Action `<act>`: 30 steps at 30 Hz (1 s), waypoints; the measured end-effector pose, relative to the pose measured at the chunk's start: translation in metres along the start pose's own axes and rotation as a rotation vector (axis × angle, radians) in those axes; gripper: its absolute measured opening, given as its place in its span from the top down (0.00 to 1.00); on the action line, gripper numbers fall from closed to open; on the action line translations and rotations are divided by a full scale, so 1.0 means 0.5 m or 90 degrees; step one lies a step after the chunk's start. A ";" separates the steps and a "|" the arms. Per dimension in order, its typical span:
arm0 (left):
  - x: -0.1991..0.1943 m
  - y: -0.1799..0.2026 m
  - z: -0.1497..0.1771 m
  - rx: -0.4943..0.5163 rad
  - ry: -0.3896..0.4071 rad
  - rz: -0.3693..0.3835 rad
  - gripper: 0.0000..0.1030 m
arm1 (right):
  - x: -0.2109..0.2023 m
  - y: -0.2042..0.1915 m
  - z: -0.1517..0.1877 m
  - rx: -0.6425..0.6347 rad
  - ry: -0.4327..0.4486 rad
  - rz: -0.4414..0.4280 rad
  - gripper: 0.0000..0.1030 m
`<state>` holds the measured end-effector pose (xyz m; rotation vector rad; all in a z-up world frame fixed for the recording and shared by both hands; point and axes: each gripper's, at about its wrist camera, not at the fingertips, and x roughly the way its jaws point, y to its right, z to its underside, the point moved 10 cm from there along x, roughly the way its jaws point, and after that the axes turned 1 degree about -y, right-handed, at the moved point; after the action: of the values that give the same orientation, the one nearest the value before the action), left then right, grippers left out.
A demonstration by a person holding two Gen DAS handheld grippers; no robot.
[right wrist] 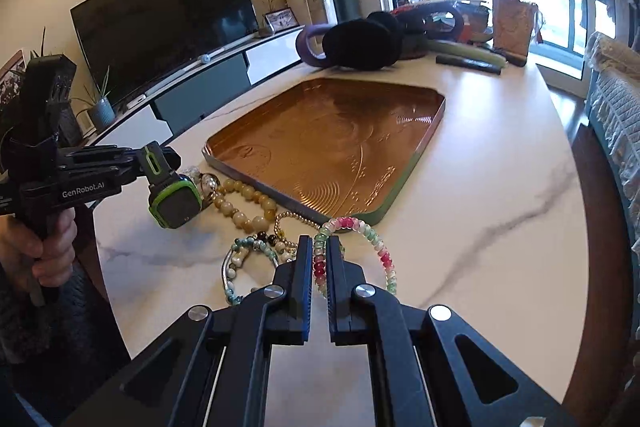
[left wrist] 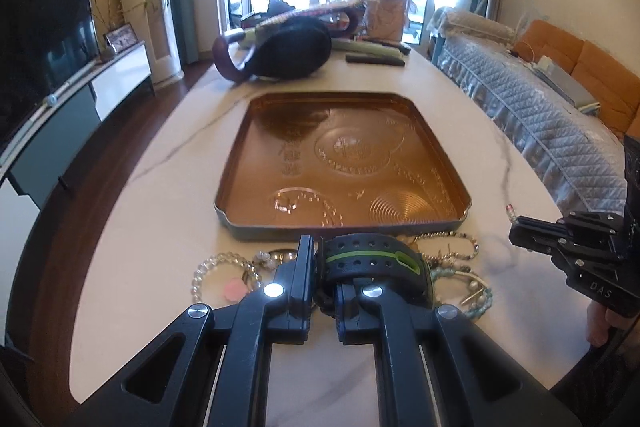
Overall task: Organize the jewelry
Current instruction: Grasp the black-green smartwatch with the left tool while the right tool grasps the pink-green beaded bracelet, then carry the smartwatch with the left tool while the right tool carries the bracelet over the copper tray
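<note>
My left gripper (left wrist: 320,259) is shut on the strap of a black and green watch (left wrist: 372,259) and holds it above the jewelry pile; it also shows in the right wrist view (right wrist: 172,199), hanging from the left gripper (right wrist: 154,157). My right gripper (right wrist: 319,259) is shut on a pink, green and white bead bracelet (right wrist: 378,247), near the front edge of the copper tray (right wrist: 424,143). The tray (left wrist: 460,215) holds no jewelry. The right gripper (left wrist: 514,225) shows at the right in the left wrist view.
On the white marble table (right wrist: 500,187) lie a yellow bead bracelet (right wrist: 244,203), a small gold bead bracelet (right wrist: 296,219), a teal and white bracelet (right wrist: 248,255) and a clear bead bracelet (left wrist: 212,267). A dark bag (left wrist: 288,47) and other items stand beyond the tray.
</note>
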<state>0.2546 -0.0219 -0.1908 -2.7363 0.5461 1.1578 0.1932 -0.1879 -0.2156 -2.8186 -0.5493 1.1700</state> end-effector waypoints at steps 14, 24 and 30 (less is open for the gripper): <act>-0.213 0.120 -0.095 0.034 0.148 0.020 0.91 | -0.174 -0.121 -0.111 -0.024 0.115 0.017 0.94; -0.351 0.149 -0.181 0.023 0.193 0.087 0.91 | -0.305 -0.207 -0.270 -0.003 0.189 -0.036 0.94; -0.438 0.096 -0.257 -0.051 0.257 0.098 0.91 | -0.377 -0.243 -0.352 -0.007 0.236 -0.053 0.94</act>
<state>0.1822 -0.0368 0.0567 -3.0602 0.7819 0.6586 0.1548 -0.1205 0.0587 -2.8842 -0.6348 0.6077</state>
